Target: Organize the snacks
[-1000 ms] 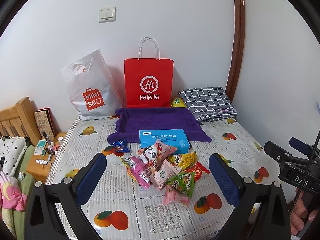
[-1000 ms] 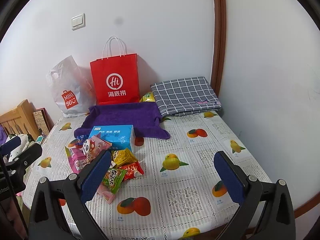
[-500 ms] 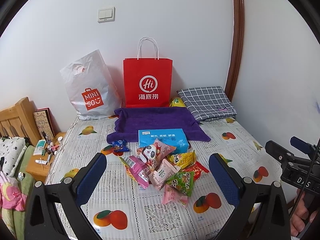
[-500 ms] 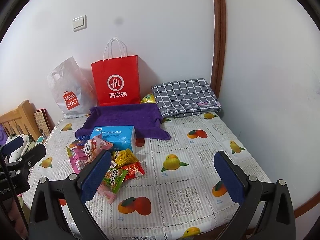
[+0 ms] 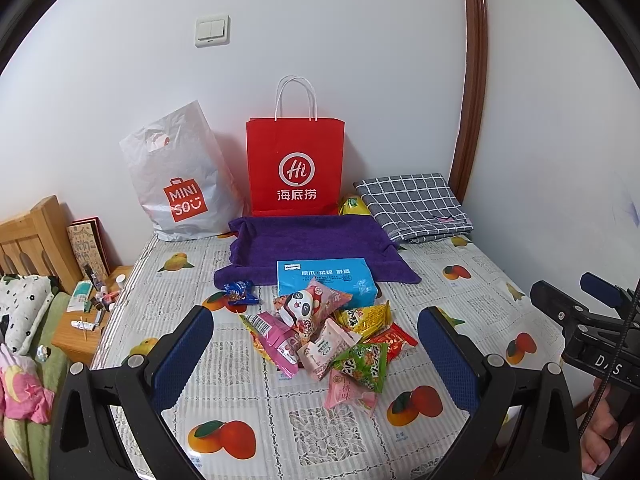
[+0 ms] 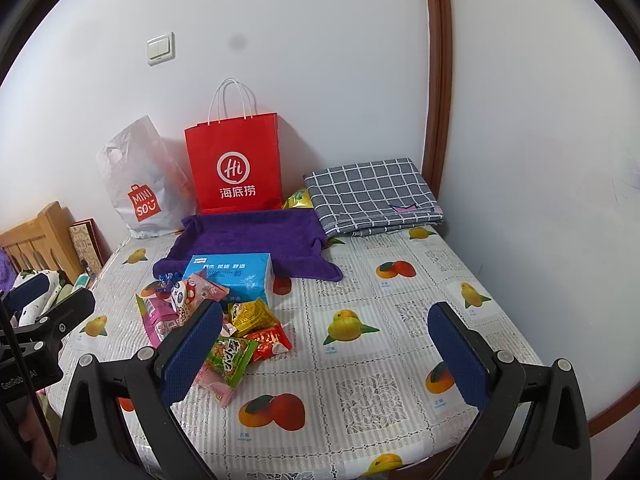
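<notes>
A heap of snack packets lies mid-table: a panda bag, pink, yellow, red and green packs, plus a small blue candy to the left. Behind the heap lie a blue tissue pack and a purple cloth tray. My left gripper hovers wide open above the table's front, the heap showing between its fingers. My right gripper is open too, held right of the heap over bare tablecloth.
A red paper bag and a white plastic bag lean on the back wall. A folded checked cloth fills the back right corner, a yellow packet beside it. A wooden headboard and cluttered bedside stand flank the left.
Both views have shifted only slightly; the grippers stay open and the snacks have not moved.
</notes>
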Demonstrator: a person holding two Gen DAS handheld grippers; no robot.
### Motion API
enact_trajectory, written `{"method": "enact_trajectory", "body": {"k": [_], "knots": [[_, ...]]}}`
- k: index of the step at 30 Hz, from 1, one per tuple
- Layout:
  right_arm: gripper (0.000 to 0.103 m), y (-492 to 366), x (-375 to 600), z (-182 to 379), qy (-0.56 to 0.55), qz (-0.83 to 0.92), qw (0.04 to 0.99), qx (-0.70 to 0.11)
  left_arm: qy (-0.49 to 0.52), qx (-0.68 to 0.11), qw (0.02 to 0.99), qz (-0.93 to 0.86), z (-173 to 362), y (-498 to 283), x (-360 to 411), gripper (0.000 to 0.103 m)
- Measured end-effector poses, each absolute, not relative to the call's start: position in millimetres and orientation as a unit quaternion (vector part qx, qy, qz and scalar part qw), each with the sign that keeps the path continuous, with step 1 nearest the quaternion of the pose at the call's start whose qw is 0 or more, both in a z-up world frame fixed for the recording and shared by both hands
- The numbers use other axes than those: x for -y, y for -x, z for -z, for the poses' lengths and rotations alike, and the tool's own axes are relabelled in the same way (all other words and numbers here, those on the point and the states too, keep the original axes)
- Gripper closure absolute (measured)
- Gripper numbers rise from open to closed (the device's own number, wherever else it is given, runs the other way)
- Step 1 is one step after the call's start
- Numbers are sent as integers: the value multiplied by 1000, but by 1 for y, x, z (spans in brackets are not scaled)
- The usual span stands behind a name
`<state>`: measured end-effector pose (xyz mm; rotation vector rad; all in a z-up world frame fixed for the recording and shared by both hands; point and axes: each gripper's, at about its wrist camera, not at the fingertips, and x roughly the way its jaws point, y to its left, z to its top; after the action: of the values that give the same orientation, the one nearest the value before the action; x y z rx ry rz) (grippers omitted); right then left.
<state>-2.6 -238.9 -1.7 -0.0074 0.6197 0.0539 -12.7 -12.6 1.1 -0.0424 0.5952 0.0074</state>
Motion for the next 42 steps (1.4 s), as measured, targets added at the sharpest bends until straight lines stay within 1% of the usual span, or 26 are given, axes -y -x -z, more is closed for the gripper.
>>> {"method": "enact_trajectory", "body": {"k": [29, 42], "knots": [[1, 4, 239, -1, -1, -33, 954, -297, 15, -292, 956, 1, -8, 11, 14, 0], [1, 1, 232, 4, -2, -43, 954, -297, 17, -302, 953, 0, 1, 1, 13, 0]]}}
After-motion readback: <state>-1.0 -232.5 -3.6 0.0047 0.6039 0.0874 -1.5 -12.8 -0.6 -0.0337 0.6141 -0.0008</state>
